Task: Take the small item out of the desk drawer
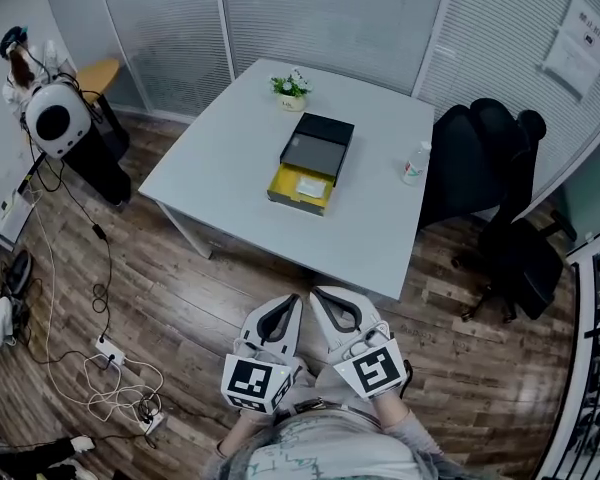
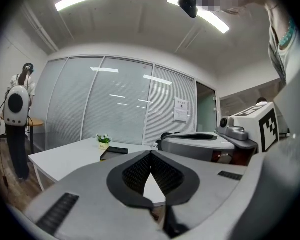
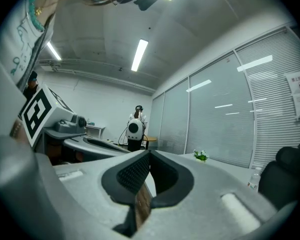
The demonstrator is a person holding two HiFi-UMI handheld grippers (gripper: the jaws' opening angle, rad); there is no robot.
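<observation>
holding the left gripper and right gripper closed and empty, the person stands apart from the table; the yellow drawer is open, with the small item inside, not yet taken.

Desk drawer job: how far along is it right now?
Done: the yellow drawer stands open, a white item inside. In hand: nothing; left claw and right claw are shut, empty, short of the table. Left: reach in, take the item out.

The near side of the surface is bare up to the drawer box; a bottle and black chairs stand right, seemingly against its edge.
</observation>
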